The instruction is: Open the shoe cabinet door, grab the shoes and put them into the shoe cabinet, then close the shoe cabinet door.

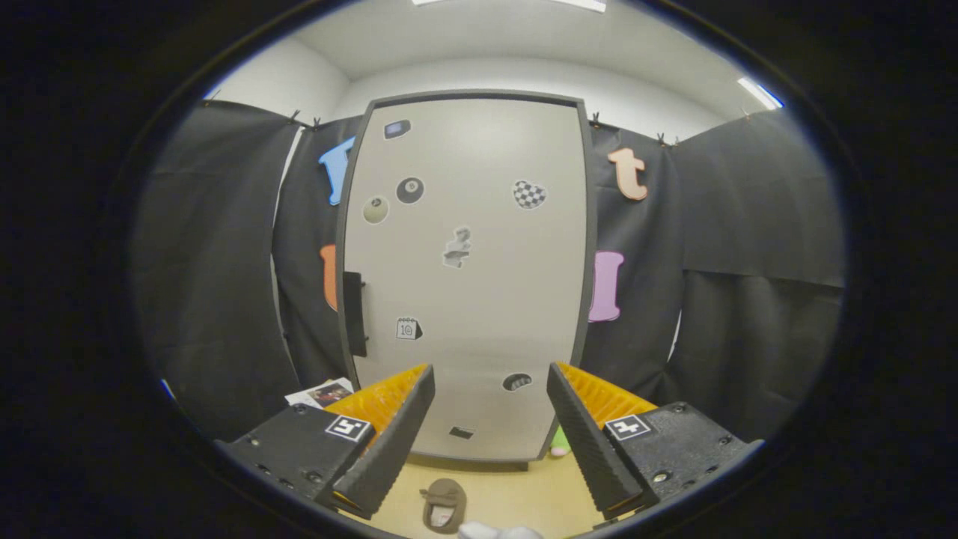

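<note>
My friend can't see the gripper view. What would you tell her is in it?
A tall pale cabinet door, shut and dotted with small stickers, stands straight ahead of the open gripper, which holds nothing. A dark handle sits on the door's left edge, and a brown shoe lies on the floor between the fingers.

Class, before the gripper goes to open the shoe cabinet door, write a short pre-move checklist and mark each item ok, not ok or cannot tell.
1. Gripper fingers apart and holding nothing: ok.
2. Shoe cabinet door shut, so opening is the due step: ok.
3. Dark handle on the door's left edge in sight: ok.
4. Gripper lined up with the handle: not ok; it points at the door's middle.
5. Shoe on the floor ahead of the door, clear of its swing: cannot tell.
</note>
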